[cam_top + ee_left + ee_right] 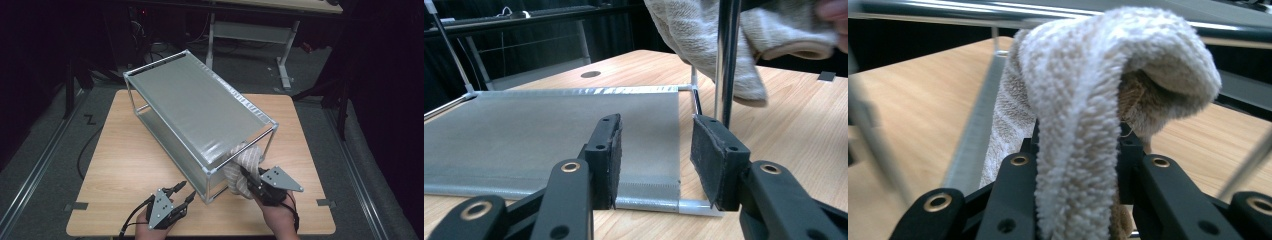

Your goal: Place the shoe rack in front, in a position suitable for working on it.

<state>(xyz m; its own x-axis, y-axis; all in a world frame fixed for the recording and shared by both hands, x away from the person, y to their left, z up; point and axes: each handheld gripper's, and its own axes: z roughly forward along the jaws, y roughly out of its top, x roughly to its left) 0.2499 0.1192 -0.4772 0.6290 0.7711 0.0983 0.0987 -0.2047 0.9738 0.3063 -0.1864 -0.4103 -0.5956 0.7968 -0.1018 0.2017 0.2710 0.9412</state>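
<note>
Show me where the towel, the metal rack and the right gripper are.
towel (pixel 1083 95): right gripper view, on its folded front.
metal rack (pixel 200 102): high view, on its grey top shelf.
right gripper (pixel 250 181): high view, at its jaw tips on the towel.

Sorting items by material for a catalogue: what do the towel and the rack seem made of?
The towel looks like cream terry cloth, with a looped, fuzzy pile. The rack seems to be shiny metal tubing, probably chromed, with matte grey shelves that look like fabric, stitched at the hem.
</note>
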